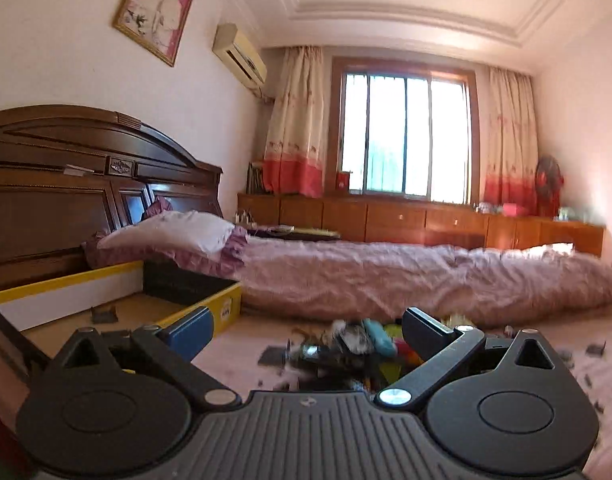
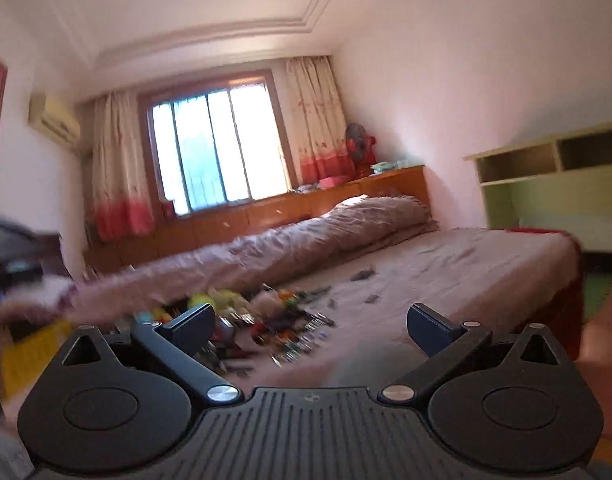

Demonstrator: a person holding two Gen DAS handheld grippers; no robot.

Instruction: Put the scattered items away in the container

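Two handheld black two-finger grippers are in view, each over a bed covered by a pale pink sheet (image 2: 446,276). The left gripper (image 1: 306,330) stands with its jaws spread wide and nothing between them. The right gripper (image 2: 312,326) is likewise spread wide and holds nothing. A blurred heap of small multicoloured items (image 1: 346,346) lies on the sheet just ahead of both tools. The open yellow-and-white cardboard box (image 1: 117,280) sits to the left of the heap, near the dark wooden headboard (image 1: 65,184). Small dark pieces (image 2: 362,276) lie scattered farther along the sheet.
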